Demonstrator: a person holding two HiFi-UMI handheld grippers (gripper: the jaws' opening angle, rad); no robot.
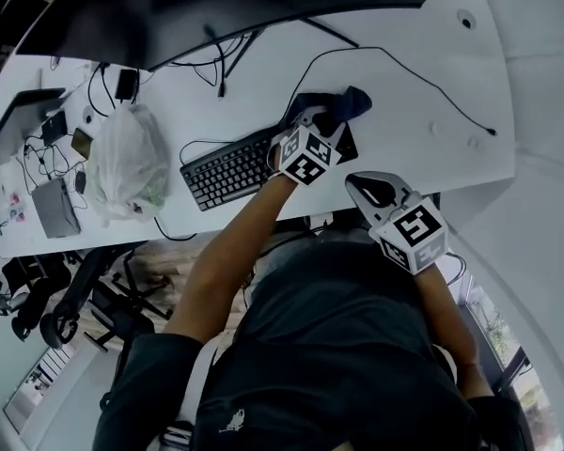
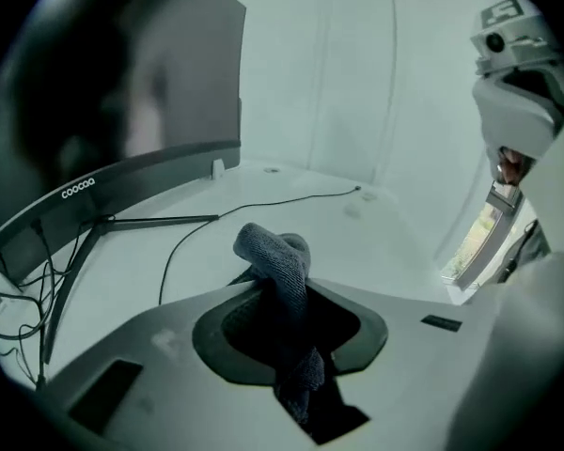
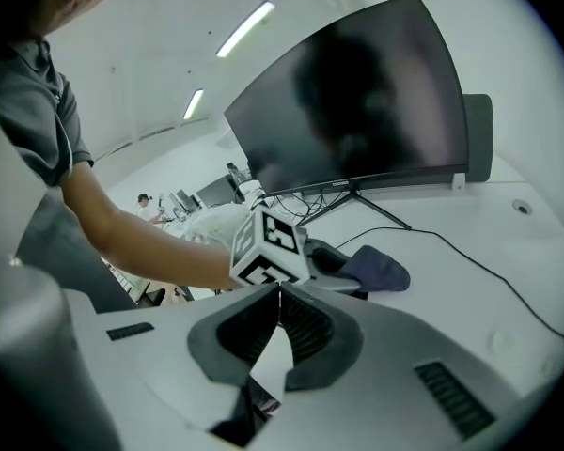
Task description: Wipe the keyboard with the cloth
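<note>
Nearest the camera, the right gripper (image 1: 359, 184), a white two-jaw tool topped with a black-and-white marker cube, is hovering over the near edge of the white desk (image 1: 404, 92). In its own view its ribbed dark pads (image 3: 301, 322) are meeting at the tips, and nothing is sitting between them.

Just beyond it, the left gripper (image 1: 321, 118) is reaching out on a bare forearm and is clamping its jaws on the dark blue woven cloth (image 1: 348, 104). In the left gripper view the cloth (image 2: 273, 252) is running up through the narrow slot between the pads, and its folded end is bulging out past the jaw tips. In the right gripper view the free part of the cloth (image 3: 381, 272) is spreading flat beyond the jaws.

The cloth is sitting at the right end of the black rectangular keyboard (image 1: 227, 169), which is lying slantwise near the desk's front edge. Whether the cloth is pressing on the keys cannot be told.

Left of the keyboard, a crumpled translucent plastic bag (image 1: 127, 163) is resting on the desk. Farther back, a thin black cable (image 1: 423, 73) is curving across the desktop, and behind it a wide, curved black monitor (image 1: 216, 7) is standing dark.
</note>
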